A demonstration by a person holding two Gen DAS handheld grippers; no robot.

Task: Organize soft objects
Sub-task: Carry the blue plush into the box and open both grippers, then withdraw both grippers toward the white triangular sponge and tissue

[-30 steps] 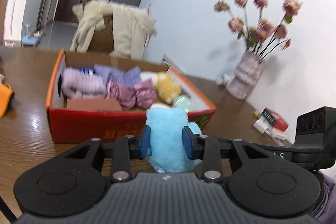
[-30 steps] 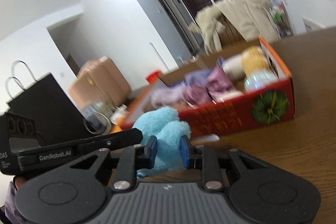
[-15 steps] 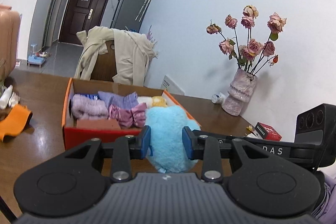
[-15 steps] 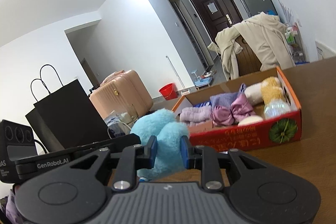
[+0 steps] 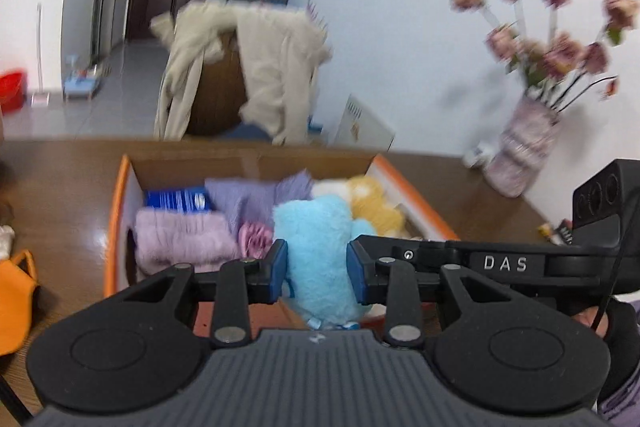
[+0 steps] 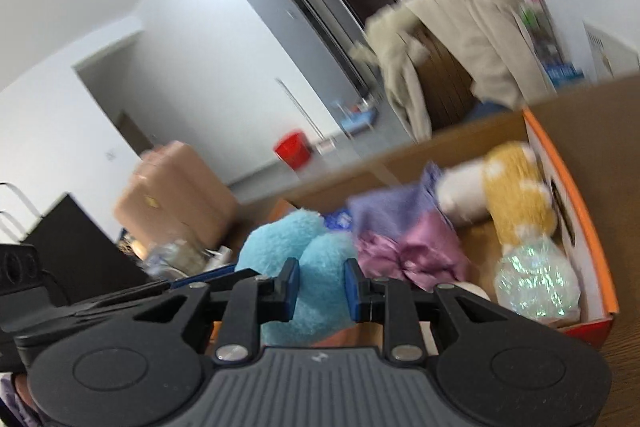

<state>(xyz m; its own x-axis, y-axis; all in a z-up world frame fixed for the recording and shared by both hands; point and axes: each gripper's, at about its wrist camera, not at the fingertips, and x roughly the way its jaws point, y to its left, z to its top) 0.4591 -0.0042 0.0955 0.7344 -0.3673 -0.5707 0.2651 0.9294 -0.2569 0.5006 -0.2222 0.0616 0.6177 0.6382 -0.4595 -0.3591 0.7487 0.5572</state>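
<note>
Now carried over the box [image 5: 120, 211] — blue plush [image 5: 320, 251] pinched between both grippers [image 5: 316, 273] [image 6: 320, 285], two-sided to keep it from flopping.

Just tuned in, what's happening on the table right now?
Both tongs are clamped on the blue plush toy, the left tongs from one side and the right tongs from the other. The toy is held over the orange-rimmed cardboard box, which already holds the purple cloths, the yellow plush and an iridescent ball. The toy is not released yet.
</note>
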